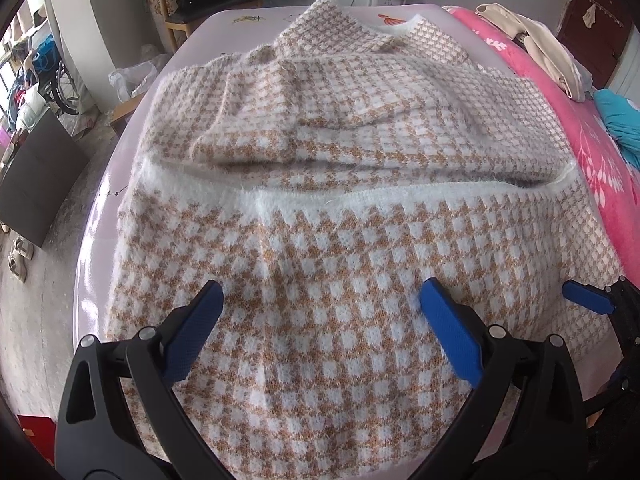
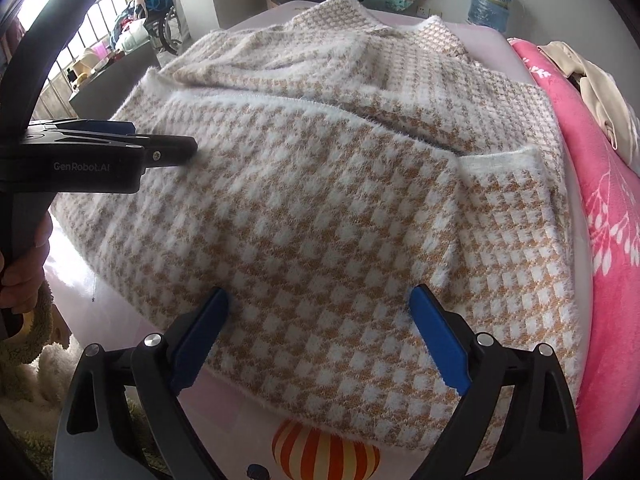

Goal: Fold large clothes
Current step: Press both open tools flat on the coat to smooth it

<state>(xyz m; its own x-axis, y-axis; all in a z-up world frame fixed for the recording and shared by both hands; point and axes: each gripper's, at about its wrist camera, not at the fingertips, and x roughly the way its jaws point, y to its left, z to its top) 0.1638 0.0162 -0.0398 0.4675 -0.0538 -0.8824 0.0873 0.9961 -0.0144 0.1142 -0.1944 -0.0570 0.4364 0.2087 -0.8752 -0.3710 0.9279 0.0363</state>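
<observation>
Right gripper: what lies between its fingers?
In the right wrist view, the right gripper stands open, and between its fingers lies only the near folded edge of the sweater. Neither finger presses on it.

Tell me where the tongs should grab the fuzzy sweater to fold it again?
Probably the sweater's near folded edge, coming from the front. That edge lies free on the table, facing both open tongs, so a finger could likely slide under it.
</observation>
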